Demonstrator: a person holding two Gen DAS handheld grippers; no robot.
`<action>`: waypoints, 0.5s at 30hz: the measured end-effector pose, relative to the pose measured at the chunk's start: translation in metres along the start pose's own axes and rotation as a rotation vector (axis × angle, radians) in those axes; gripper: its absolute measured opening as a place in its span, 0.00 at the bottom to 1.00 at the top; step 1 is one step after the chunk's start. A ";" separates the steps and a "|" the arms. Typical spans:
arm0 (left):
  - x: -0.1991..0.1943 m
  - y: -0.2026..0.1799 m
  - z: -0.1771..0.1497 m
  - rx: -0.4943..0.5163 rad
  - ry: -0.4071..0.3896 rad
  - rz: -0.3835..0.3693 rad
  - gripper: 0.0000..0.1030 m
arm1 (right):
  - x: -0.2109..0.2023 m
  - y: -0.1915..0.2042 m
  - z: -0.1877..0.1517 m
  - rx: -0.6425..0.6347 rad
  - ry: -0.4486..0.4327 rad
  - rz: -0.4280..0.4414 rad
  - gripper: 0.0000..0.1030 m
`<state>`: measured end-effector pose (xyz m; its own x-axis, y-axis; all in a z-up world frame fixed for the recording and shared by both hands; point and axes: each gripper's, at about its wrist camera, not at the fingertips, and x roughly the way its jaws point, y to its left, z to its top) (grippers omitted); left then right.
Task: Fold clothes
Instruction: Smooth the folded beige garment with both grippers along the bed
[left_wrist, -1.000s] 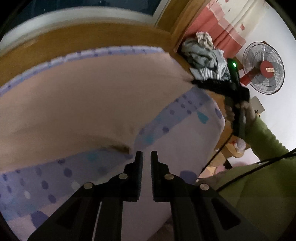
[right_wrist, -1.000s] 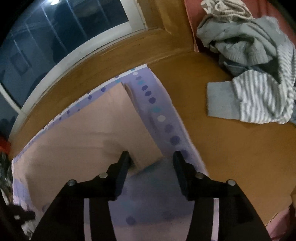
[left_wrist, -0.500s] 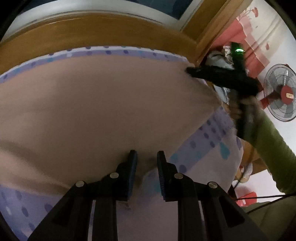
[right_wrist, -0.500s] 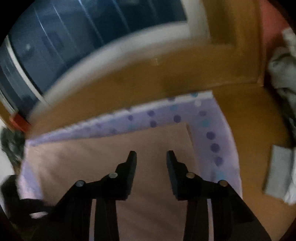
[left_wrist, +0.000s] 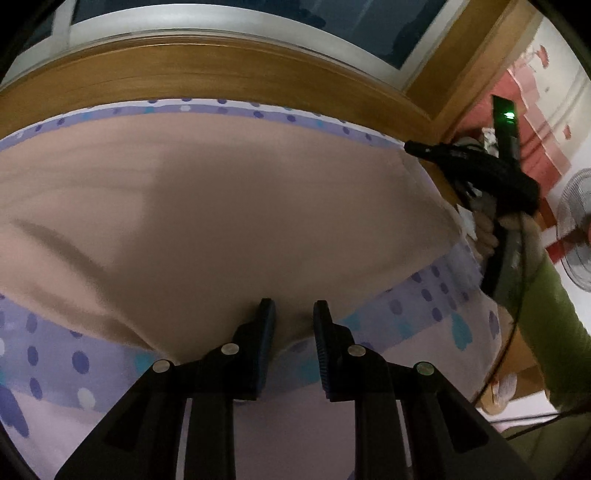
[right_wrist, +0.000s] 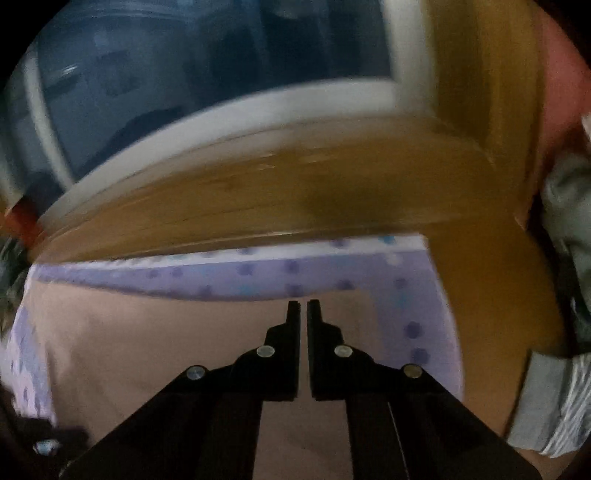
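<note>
Dark window glass and a honey-coloured wooden ledge (left_wrist: 207, 79) back a lilac mat dotted in purple and teal (left_wrist: 424, 314), on which a smooth beige-pink garment (left_wrist: 229, 206) lies spread almost edge to edge. At its near hem the left gripper (left_wrist: 294, 314) stands with black jaws partly apart, a small bulge of the beige cloth between them, though whether the pads press it cannot be told. Farther right, the right gripper (right_wrist: 303, 308) is clenched over the garment's far right corner, and a heap of grey and striped clothes (right_wrist: 554, 402) lies on the wood beyond.
</note>
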<state>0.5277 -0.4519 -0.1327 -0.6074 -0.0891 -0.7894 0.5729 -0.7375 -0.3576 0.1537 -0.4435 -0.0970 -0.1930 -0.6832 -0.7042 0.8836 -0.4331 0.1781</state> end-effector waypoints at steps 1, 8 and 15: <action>0.000 0.000 -0.001 -0.007 -0.006 0.005 0.21 | 0.003 0.008 -0.001 -0.027 0.021 0.043 0.03; 0.001 -0.001 -0.006 -0.046 -0.051 0.041 0.21 | 0.049 0.014 -0.005 -0.113 0.110 0.047 0.00; 0.003 -0.005 -0.005 -0.026 -0.042 0.072 0.21 | 0.042 -0.007 0.016 0.034 0.078 0.010 0.02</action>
<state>0.5265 -0.4452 -0.1359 -0.5865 -0.1699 -0.7919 0.6299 -0.7104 -0.3141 0.1330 -0.4788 -0.1172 -0.1494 -0.6401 -0.7536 0.8701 -0.4471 0.2072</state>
